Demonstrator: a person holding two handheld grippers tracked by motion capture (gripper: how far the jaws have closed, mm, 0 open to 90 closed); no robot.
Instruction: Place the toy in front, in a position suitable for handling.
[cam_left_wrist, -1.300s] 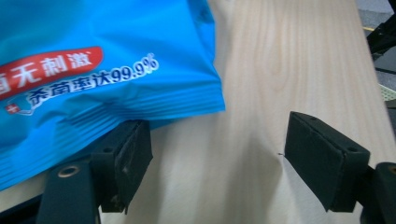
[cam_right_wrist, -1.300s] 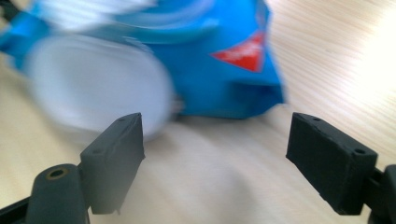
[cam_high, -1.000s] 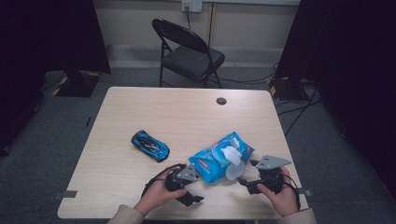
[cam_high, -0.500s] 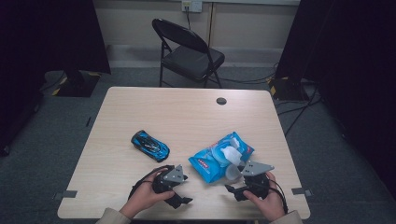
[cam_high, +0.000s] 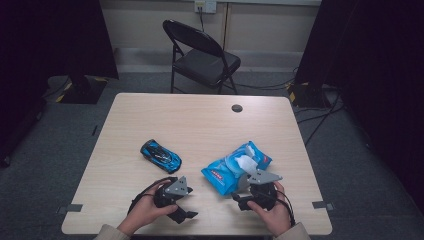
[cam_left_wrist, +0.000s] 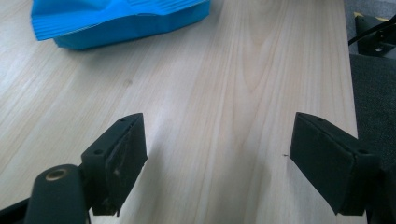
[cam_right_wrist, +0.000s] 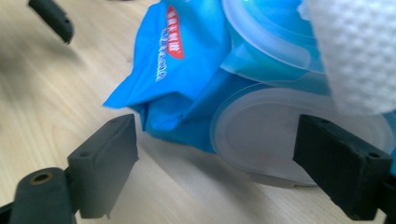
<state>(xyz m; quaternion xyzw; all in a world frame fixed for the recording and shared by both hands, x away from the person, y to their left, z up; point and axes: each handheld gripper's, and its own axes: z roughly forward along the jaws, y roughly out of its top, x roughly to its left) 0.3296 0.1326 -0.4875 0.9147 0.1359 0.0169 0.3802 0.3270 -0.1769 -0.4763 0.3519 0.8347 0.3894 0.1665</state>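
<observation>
- Blue and crinkly, the pack of wet wipes (cam_high: 235, 167) lies on the wooden table (cam_high: 200, 125), in the near right part, with a white wipe (cam_high: 245, 161) poking out of its round plastic lid opening.
- Its long axis runs on a slant, from the near-left corner up towards the far right of the table.
- We hold the right gripper (cam_high: 250, 192) just beside the pack's near end; in the right gripper view its jaws stand wide apart with nothing clamped, and the open clear lid (cam_right_wrist: 299, 140) sits straight ahead between them, not touched by either pad as far as we can tell.
- Our left gripper (cam_high: 182, 215) is well apart from the pack, off to its near left; its jaws are spread too, over bare wood, and the pack (cam_left_wrist: 116, 21) shows only at the far edge of its view.
- So we judge the right hand the nearer one by a clear margin: the pack lies just ahead of it and slightly to the far side, and a short push forward would bring lid or wipe between the pads.
- A blue toy car (cam_high: 161, 155) sits to the left of the pack, apart from both grippers.
</observation>
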